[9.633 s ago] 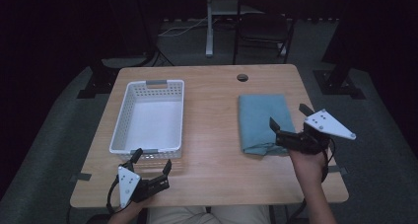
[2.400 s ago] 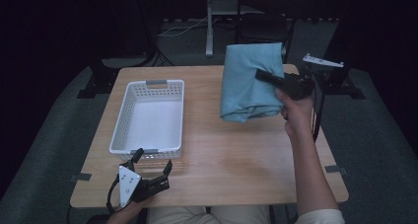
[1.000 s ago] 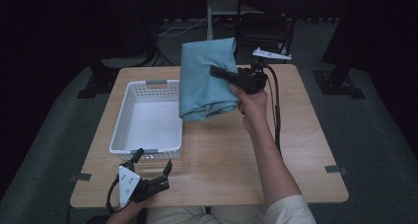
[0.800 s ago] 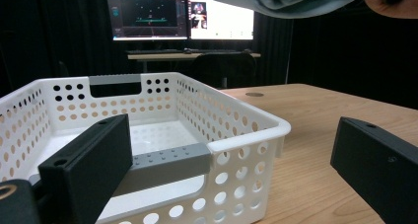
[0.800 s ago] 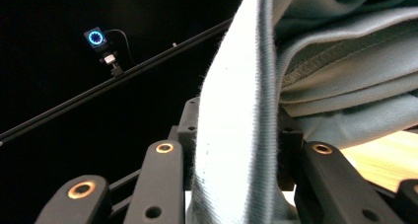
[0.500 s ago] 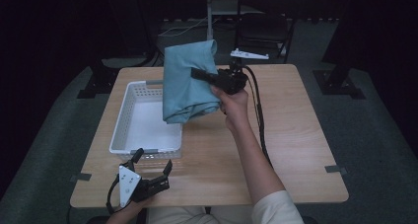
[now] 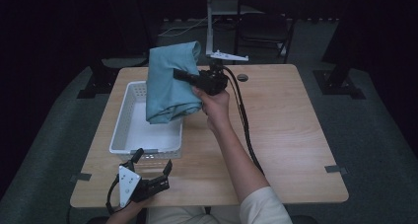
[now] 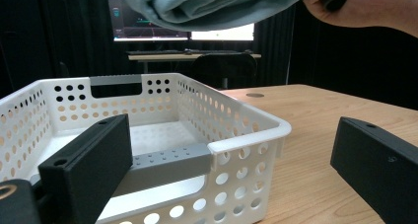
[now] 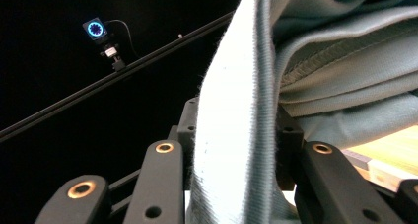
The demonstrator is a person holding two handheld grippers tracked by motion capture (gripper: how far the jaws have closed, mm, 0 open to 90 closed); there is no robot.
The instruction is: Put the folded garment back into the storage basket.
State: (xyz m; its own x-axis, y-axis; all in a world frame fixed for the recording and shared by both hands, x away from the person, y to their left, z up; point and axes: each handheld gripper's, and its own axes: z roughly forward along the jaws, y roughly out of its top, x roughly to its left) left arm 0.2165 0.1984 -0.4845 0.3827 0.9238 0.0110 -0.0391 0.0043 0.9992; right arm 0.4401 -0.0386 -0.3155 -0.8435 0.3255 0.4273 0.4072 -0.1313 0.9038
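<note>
A folded teal towel (image 7: 170,83) hangs in the air over the right half of the white perforated basket (image 7: 129,115). My right gripper (image 7: 185,76) is shut on the towel's upper part, held out by a hand and forearm. In the right gripper view the towel's folded layers (image 9: 246,110) run between the two black jaws. My left gripper (image 7: 152,161) rests open at the table's near left edge, just in front of the basket's near wall (image 8: 231,145). Its view shows the towel (image 8: 207,4) and the hand overhead.
A small dark round disc (image 7: 242,77) sits on the wooden table (image 7: 296,130) near its far edge. The right gripper's cable (image 7: 244,120) trails along the forearm. A chair and a stand lie beyond the table in the dark.
My right gripper took the towel from the table's right side, raised it and carried it left; it now hangs over the basket. The left gripper has stayed put.
</note>
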